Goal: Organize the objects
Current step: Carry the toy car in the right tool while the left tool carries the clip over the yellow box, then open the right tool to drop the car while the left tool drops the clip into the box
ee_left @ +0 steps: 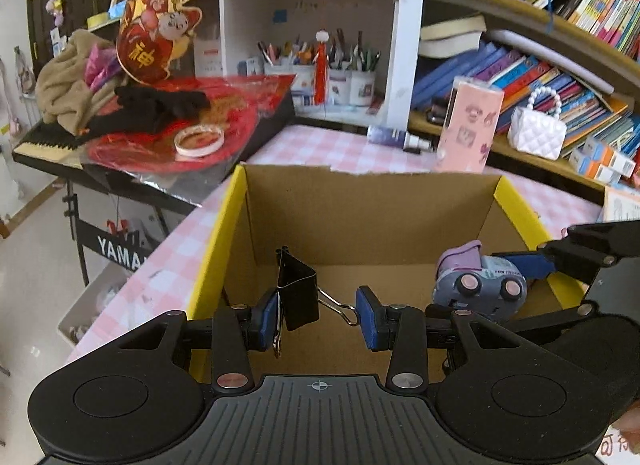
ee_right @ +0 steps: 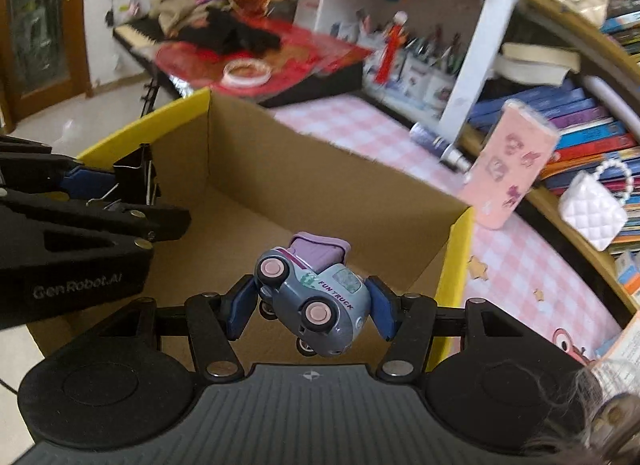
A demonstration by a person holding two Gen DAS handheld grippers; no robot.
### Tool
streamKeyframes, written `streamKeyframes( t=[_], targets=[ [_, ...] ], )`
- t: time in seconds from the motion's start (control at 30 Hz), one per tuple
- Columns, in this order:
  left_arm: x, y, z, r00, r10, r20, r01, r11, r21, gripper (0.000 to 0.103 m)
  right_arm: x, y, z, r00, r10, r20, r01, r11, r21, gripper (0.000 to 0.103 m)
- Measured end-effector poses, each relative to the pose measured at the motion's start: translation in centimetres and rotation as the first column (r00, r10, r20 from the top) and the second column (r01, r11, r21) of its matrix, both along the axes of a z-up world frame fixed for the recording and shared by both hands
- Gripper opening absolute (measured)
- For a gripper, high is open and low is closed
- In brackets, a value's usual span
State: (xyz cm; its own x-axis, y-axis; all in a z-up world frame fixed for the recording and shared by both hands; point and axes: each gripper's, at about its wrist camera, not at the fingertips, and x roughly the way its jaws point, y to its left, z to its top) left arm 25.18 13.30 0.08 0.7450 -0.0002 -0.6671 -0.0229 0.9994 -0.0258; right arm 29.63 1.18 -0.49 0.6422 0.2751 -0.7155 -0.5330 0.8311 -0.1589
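Pink-and-white checked tabletop (ee_left: 320, 145), shelving with books behind it. Open cardboard box (ee_left: 360, 217) with yellow outer faces sits on the cloth; its brown interior fills the middle of both wrist views, and both grippers hang over the opening.

Left gripper (ee_left: 318, 315): jaws part-way apart, closed on a black binder clip (ee_left: 298, 289). One wire handle is pressed flat against the left blue pad, the other handle's loop reaches to the right pad; clip body stands upright between them, above the box floor. From the right wrist view the same clip (ee_right: 132, 177) shows at the left edge, over the box's near-left corner.

Right gripper (ee_right: 312, 307): blue pads press either side of a small grey-blue toy truck (ee_right: 320, 297), purple top, pink wheels, lettered "FUN TRUCK". Truck tipped on its side, wheels toward the camera, held clear of the box floor, near the right wall
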Motion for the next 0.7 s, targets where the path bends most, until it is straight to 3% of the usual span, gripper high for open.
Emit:
streamKeyframes(
  t=[0.17,0.27,0.57,0.63,0.7],
  targets=[
    [0.3,-0.5,-0.3,1.0,-0.008,-0.016,0.008,1.0,0.016,0.039,0.3,0.8,-0.4,0.997,0.065,-0.037,-0.068,0.996,-0.061,0.057],
    [0.6,-0.6,-0.5,1.0,-0.004,-0.029,0.005,1.0,0.012,0.039,0.0,1.2,-0.6,0.993,0.118,-0.011,-0.118,0.988,-0.099,0.057],
    [0.9,-0.8,-1.0,1.0,-0.006,-0.03,0.007,1.0,0.026,0.042,1.0,1.4,-0.8,0.992,0.11,-0.058,-0.116,0.987,-0.111,0.057],
    [0.7,-0.7,-0.7,1.0,-0.007,-0.021,0.008,1.0,0.013,0.045,0.6,1.4,-0.6,0.993,0.113,-0.034,-0.117,0.986,-0.117,0.065],
    [0.2,-0.7,-0.1,1.0,-0.006,0.006,0.006,1.0,0.011,0.056,0.4,1.3,-0.4,0.994,0.11,-0.01,-0.11,0.987,-0.113,0.073]
  ],
)
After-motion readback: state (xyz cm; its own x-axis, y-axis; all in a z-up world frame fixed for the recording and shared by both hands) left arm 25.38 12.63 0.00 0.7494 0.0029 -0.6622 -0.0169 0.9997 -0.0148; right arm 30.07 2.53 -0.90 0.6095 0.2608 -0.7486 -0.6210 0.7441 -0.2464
